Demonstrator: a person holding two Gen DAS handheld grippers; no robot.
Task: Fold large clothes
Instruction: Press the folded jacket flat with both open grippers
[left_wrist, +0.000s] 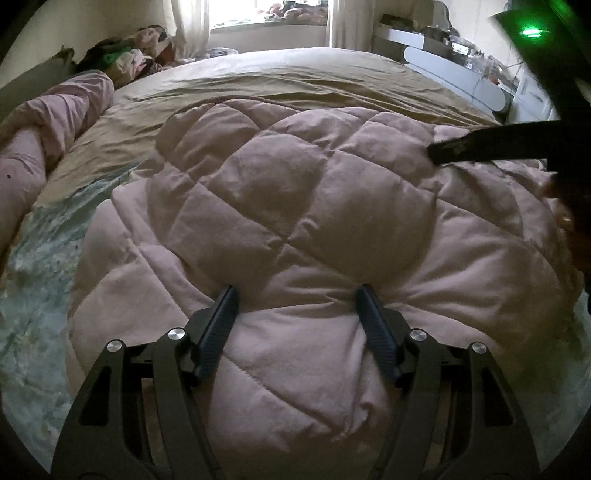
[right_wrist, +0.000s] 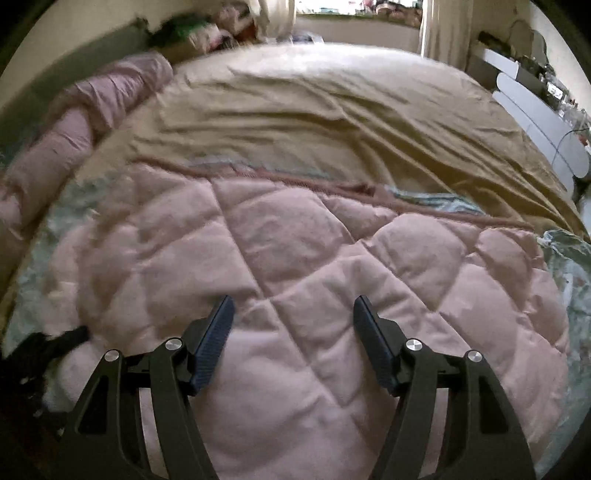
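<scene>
A pink quilted garment (left_wrist: 295, 206) lies spread on the bed; it also fills the right wrist view (right_wrist: 295, 266). My left gripper (left_wrist: 297, 295) is open just above its near part, jaws wide apart, with nothing between them. My right gripper (right_wrist: 293, 302) is open too, hovering over the quilted fabric. The right gripper's dark finger (left_wrist: 480, 147) shows at the right of the left wrist view, over the garment's far right edge. The left gripper shows as a dark shape (right_wrist: 55, 343) at the left of the right wrist view.
The bed has a tan sheet (left_wrist: 295, 81) beyond the garment and a pale green patterned cover (left_wrist: 40, 266) at the left. A rolled pink blanket (left_wrist: 44, 125) lies along the left edge. A clothes pile (left_wrist: 129, 55), a window and white furniture (left_wrist: 461, 74) stand beyond.
</scene>
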